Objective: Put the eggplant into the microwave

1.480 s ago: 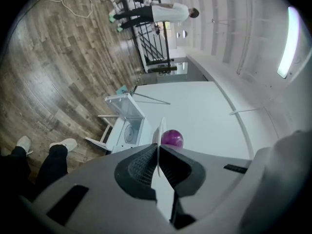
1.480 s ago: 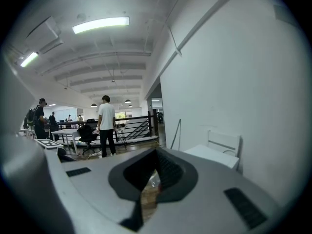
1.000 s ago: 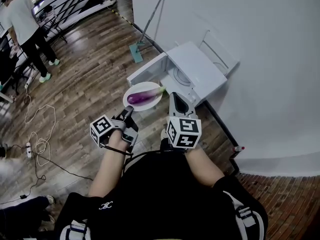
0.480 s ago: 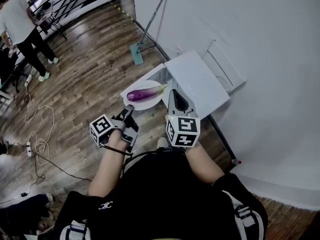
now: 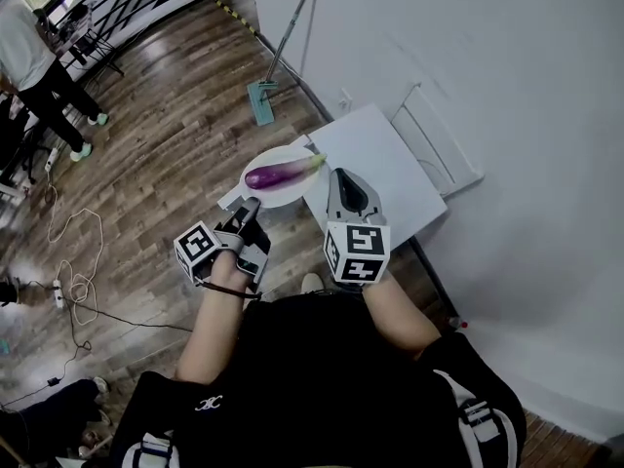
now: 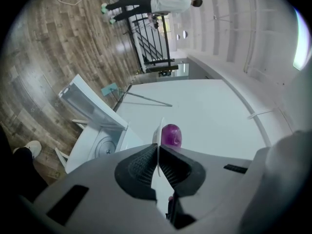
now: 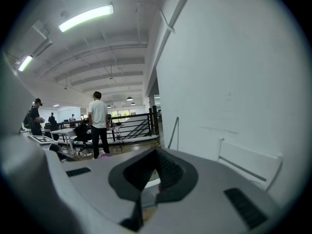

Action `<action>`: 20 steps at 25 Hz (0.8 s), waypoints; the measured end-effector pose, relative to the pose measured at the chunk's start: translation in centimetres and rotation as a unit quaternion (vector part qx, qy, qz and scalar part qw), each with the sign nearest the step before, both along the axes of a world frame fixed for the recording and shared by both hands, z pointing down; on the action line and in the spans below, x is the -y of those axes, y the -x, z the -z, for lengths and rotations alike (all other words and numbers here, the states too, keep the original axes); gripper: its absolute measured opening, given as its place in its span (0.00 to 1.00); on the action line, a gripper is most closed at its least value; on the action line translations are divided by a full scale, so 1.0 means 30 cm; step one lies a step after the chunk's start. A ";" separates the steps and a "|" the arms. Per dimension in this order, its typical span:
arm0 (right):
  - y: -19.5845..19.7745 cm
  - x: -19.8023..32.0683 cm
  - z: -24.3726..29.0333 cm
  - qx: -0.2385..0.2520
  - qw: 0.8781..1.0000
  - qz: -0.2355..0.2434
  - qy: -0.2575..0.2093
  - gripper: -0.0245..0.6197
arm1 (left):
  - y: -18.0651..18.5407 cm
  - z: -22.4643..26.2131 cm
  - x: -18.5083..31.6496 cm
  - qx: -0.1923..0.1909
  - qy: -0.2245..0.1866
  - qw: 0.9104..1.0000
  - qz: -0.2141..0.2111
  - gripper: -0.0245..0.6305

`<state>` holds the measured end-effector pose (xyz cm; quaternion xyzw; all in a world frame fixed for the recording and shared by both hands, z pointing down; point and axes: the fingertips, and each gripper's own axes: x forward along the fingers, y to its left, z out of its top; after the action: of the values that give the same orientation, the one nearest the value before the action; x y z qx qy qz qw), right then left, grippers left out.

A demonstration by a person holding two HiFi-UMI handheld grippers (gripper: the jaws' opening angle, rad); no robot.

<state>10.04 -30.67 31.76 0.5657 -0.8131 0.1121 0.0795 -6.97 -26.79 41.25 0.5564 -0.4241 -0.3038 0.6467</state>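
Note:
A purple eggplant (image 5: pixel 277 174) with a green stem lies on a white plate (image 5: pixel 263 191). My left gripper (image 5: pixel 252 206) is shut on the plate's near rim and carries it level above the front of the white microwave (image 5: pixel 375 159). In the left gripper view the plate (image 6: pixel 157 130) shows edge-on between the pads, the eggplant (image 6: pixel 171 134) just beyond. There the microwave (image 6: pixel 100 140) stands on the floor with its door (image 6: pixel 90 106) open and the turntable in sight. My right gripper (image 5: pixel 341 175) hovers over the microwave's top beside the plate, shut (image 7: pixel 155 155), nothing in it.
A mop (image 5: pixel 283 42) leans on the white wall behind the microwave. A white frame (image 5: pixel 439 154) rests against the wall to the right. A person (image 5: pixel 34 57) stands far left by a railing. Cables (image 5: pixel 73 252) lie on the wooden floor.
Both grippers and the plate with the eggplant have moved forward towards the microwave. The plate now covers the open front, which showed beside it before.

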 end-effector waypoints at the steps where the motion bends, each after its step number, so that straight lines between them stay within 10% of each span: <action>1: -0.006 0.013 -0.010 0.002 1.000 0.000 0.005 0.05 | -0.012 -0.002 0.018 -0.004 0.000 1.000 -0.001 0.06; 20: -0.002 0.052 -0.045 -0.002 0.990 -0.138 0.035 0.05 | -0.004 -0.045 0.211 -0.001 0.019 0.987 -0.159 0.06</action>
<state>10.09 -32.22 33.12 0.6696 -0.7225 0.1497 0.0846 -6.84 -33.12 42.59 0.6040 -0.3354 -0.1889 0.6979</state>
